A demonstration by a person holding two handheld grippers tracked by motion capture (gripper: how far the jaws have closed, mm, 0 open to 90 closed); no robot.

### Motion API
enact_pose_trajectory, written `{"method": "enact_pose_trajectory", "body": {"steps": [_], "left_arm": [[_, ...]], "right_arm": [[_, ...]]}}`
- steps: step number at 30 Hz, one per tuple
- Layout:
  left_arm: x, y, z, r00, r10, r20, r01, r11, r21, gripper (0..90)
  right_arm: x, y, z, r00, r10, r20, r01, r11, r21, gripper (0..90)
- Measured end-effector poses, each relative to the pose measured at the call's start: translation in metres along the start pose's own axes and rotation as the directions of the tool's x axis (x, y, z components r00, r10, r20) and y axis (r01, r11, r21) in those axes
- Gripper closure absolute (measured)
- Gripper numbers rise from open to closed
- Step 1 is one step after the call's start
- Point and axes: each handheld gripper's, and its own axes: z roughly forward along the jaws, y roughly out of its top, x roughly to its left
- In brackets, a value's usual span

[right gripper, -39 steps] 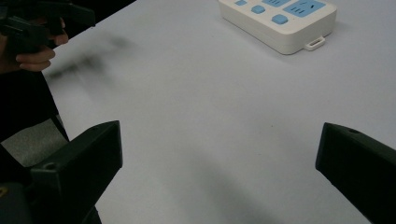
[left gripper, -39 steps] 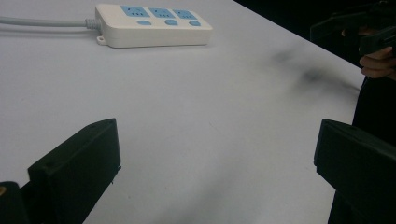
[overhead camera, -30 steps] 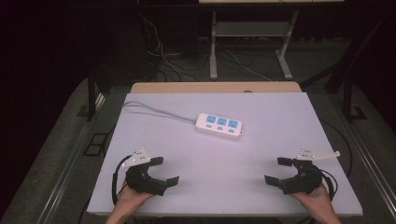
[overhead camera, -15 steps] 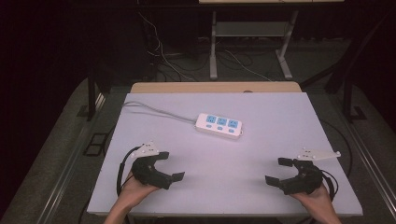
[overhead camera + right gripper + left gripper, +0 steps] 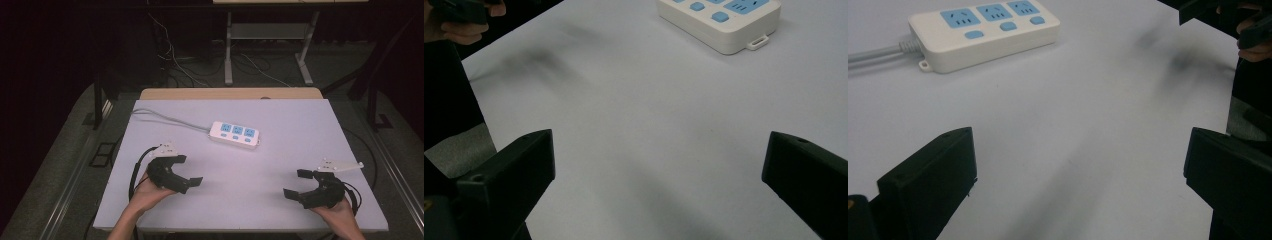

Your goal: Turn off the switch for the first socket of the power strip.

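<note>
A white power strip [image 5: 235, 134] with blue sockets and buttons lies near the middle of the pale table [image 5: 280, 165]; its grey cable [image 5: 165, 120] runs off to the far left. My left gripper [image 5: 186, 171] hovers over the near left part of the table, open and holding nothing, short of the strip. The strip [image 5: 983, 31] sits ahead of its wide-spread jaws in the left gripper view. My right gripper [image 5: 298, 184] is at the near right, open and empty. An end of the strip [image 5: 721, 22] appears far ahead in the right gripper view.
A wooden strip [image 5: 230, 93] borders the table's far edge. Behind it stand metal desk legs [image 5: 228, 45] with loose cables [image 5: 175, 60] on the dark floor. Black cables trail from both grippers near the table's front corners.
My left gripper has moved forward and to the right, closer to the power strip. The right gripper has stayed where it was.
</note>
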Motion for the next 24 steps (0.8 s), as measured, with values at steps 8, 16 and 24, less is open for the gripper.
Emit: {"method": "enact_pose_trajectory", "body": {"steps": [8, 16, 24], "left_arm": [[0.004, 0.018, 0.005, 0.9996, 0.027, 0.007, -0.027, 0.9994, 0.024, 0.0], [0.007, 0.031, 0.014, 0.9990, 0.043, 0.008, -0.043, 0.9979, 0.048, 0.0], [0.010, 0.047, 0.020, 0.9977, 0.067, 0.008, -0.068, 0.9958, 0.061, 0.0]], "right_arm": [[-0.002, -0.001, 0.000, 1.0000, 0.002, 0.000, -0.002, 1.000, 0.000, 0.3], [-0.001, -0.001, 0.000, 1.0000, 0.001, -0.002, -0.001, 1.000, 0.003, 0.3], [-0.001, -0.001, 0.000, 1.0000, 0.002, -0.003, -0.002, 1.000, 0.002, 0.3]]}}
